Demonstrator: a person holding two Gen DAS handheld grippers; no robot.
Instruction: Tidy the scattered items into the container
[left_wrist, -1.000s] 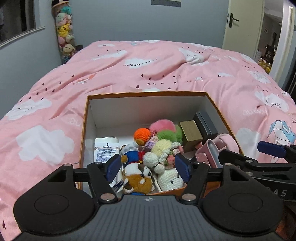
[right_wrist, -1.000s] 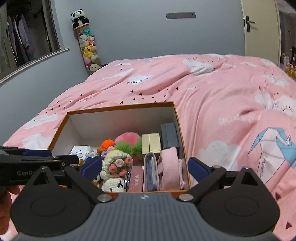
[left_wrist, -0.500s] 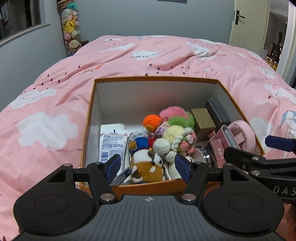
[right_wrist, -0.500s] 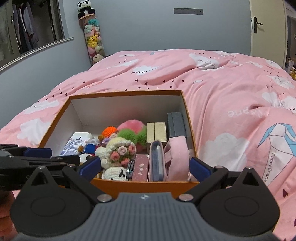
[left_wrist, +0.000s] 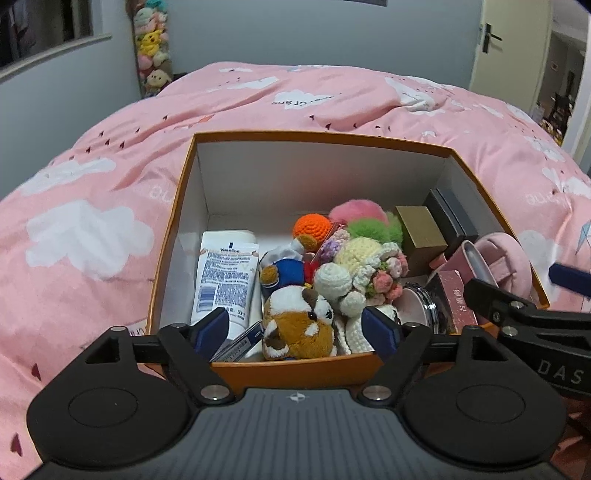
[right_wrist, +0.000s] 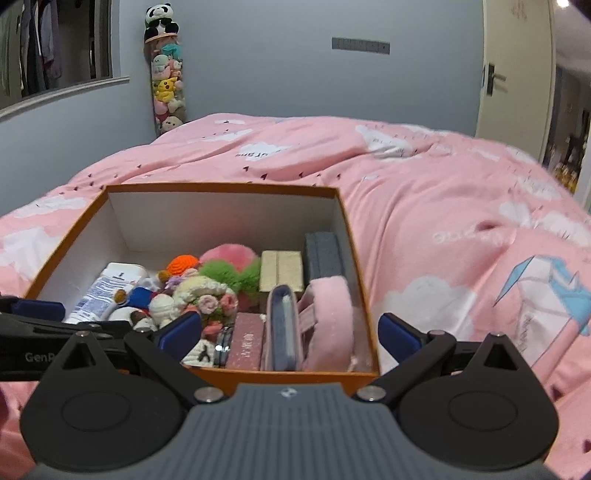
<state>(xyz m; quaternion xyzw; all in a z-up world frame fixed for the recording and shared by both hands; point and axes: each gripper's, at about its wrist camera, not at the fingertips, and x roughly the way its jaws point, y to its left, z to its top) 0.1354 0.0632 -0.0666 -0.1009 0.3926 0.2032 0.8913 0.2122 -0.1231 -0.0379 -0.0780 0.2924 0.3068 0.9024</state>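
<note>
An orange box with white inner walls sits on the pink bed; it also shows in the right wrist view. It holds a white lotion tube, a brown-and-white plush, crochet toys, pink and green pompoms, a gold box, a dark grey box, a pink case and a maroon box. My left gripper is open and empty at the box's near wall. My right gripper is open and empty there too.
The pink cloud-print duvet covers the bed all around the box. A tall tube of plush toys stands at the grey back wall. A door is at the right. The right gripper's arm reaches in beside the box.
Both grippers have pulled back and up from the box, so it sits farther off and more of its inside shows. Both stay open. The items in the box have not moved.
</note>
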